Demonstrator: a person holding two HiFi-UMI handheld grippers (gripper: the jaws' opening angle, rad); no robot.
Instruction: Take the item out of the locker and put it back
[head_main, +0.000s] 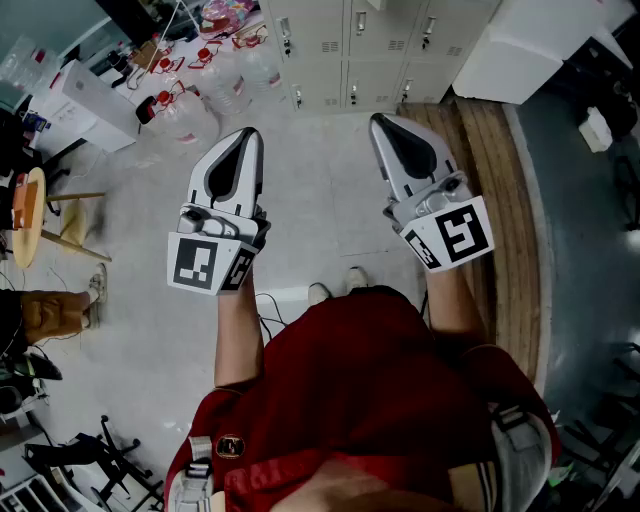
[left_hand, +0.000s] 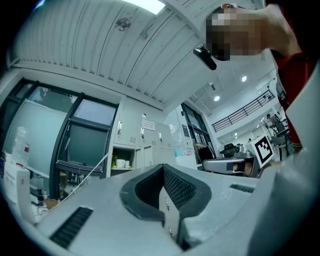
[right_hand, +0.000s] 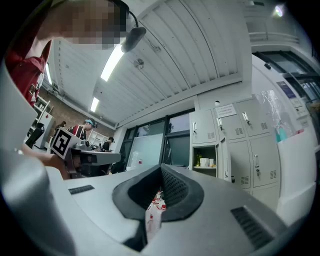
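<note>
1. Clear jugs (head_main: 195, 115) with red caps crowd the floor (head_main: 330, 200) at upper left. A wooden platform (head_main: 505, 200) runs down the right, with a white box (head_main: 530, 50) above it.
2. Only bare floor lies between the tongs and the lockers (head_main: 345, 50) along the top edge.
3. The left tongs (head_main: 247, 137) and right tongs (head_main: 384, 122) are both pinched together and hold nothing.
4. A white cup (right_hand: 204, 162) sits in the open locker compartment (right_hand: 206, 152), right of centre in the right gripper view and well apart from both tongs.
</note>
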